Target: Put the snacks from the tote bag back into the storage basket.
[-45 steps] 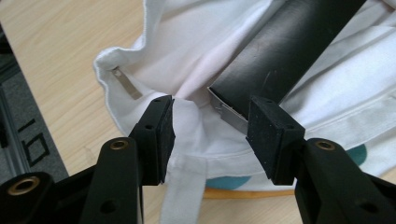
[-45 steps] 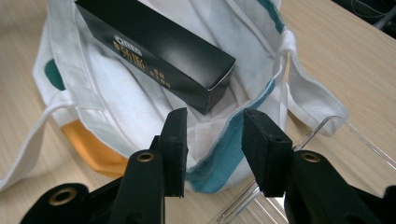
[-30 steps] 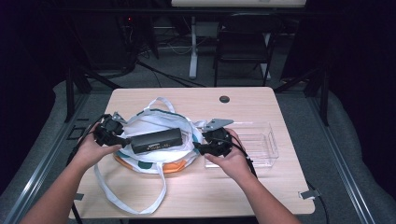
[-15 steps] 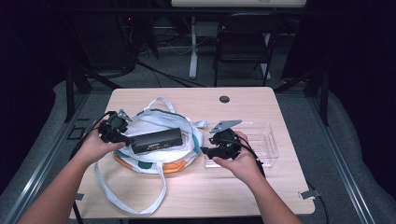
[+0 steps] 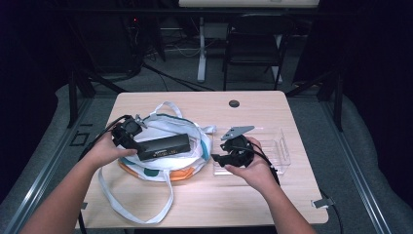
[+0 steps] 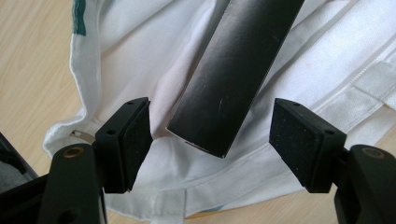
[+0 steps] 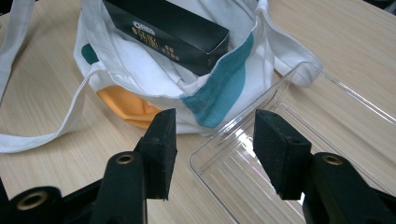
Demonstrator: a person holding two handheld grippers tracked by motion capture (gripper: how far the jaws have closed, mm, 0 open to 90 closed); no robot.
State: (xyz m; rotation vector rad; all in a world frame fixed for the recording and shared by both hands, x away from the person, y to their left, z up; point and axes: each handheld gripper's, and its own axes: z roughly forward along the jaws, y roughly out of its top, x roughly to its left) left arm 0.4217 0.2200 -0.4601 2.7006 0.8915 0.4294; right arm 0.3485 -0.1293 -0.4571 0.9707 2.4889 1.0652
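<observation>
Box: the long black box (image 5: 163, 146) lies on top of the white bag (image 5: 168, 129), on the left half of the table (image 5: 292, 105).
Long way of the box: in the high view it runs from about 9 o'clock to 3 o'clock, tipped up a little at the right end.
Left gripper (image 6: 210, 140): its jaws have just been opening. The near end of the box sits between the pads, but they do not touch it. It has let go.
Right gripper (image 7: 212, 151): open and holding nothing, over the clear tray (image 7: 261, 154).
Nearer hand: the left one. The box starts right at its tips and points off toward 1 o'clock in the left gripper view.
</observation>
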